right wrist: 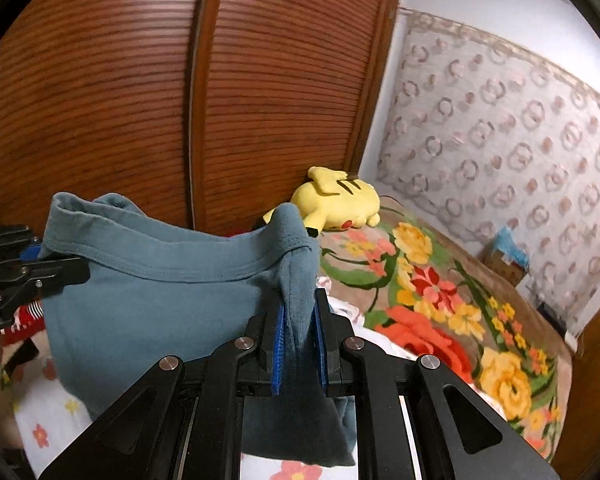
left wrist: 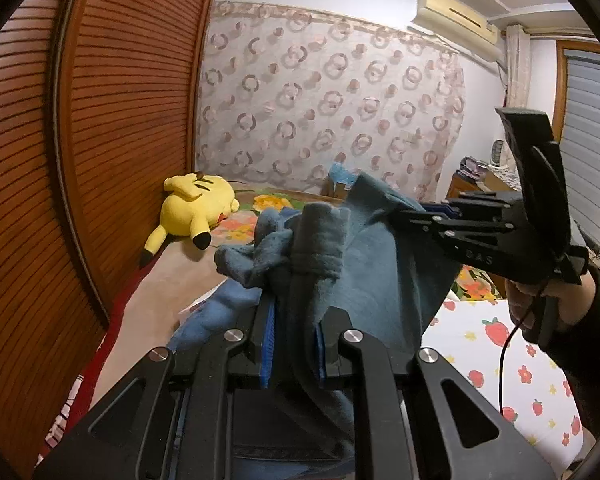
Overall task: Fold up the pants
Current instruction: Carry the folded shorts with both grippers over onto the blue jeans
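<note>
Two corners of the blue pants (right wrist: 160, 300) are pinched, one in each pair of tongs, so the garment hangs stretched between them above the bed (right wrist: 480, 320). The left tongs (left wrist: 296, 312) are clenched on bunched fabric; the right tongs (right wrist: 300, 320) are likewise clamped on the hem at the other end. Judging by this, the lifting and spreading step is in hand; next the cloth likely needs lowering flat onto the bed, kept taut. Beyond the tongs lies a yellow plush toy (right wrist: 336, 200).
</note>
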`<control>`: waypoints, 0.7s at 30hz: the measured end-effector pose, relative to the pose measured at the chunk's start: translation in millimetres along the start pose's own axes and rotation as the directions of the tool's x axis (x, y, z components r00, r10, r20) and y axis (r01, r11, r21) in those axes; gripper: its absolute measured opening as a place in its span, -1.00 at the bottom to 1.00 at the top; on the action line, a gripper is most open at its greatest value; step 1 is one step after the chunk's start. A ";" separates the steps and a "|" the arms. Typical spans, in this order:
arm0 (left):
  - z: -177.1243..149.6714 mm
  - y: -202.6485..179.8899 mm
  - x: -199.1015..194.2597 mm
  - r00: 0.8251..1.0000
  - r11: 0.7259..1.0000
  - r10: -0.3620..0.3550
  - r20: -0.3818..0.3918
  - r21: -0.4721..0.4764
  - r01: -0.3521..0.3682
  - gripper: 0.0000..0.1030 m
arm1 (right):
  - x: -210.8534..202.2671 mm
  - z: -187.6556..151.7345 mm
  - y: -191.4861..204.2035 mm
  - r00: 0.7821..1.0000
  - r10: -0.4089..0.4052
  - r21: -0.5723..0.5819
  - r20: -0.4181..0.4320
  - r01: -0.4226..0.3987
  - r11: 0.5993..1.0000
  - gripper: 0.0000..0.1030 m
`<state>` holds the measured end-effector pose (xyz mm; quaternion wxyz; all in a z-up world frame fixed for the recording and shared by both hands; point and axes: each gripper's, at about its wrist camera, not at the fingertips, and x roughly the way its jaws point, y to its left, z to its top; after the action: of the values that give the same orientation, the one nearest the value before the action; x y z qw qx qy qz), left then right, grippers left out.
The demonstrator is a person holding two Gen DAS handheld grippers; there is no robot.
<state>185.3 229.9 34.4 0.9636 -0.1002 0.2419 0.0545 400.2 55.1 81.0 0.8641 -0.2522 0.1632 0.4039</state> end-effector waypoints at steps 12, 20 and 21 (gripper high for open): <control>-15.1 28.6 5.2 0.999 0.997 0.030 -0.037 -0.076 -0.033 -0.65 | 48.2 20.5 3.8 0.998 0.068 -0.012 0.012 -0.068 0.998 -0.74; -18.3 31.7 -2.9 0.997 0.996 0.057 -0.045 -0.067 -0.060 -0.13 | 59.0 15.8 -6.2 0.997 0.081 0.065 -0.010 -0.080 0.995 -0.50; -17.0 32.4 -6.7 0.998 0.996 0.059 -0.030 -0.064 -0.061 -0.03 | 55.7 15.7 -9.3 0.997 0.081 0.083 -0.005 -0.080 0.993 -0.44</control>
<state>166.7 257.3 17.5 0.9543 -0.1249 0.2562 0.0897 443.3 93.2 69.6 0.8560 -0.2112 0.1936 0.4303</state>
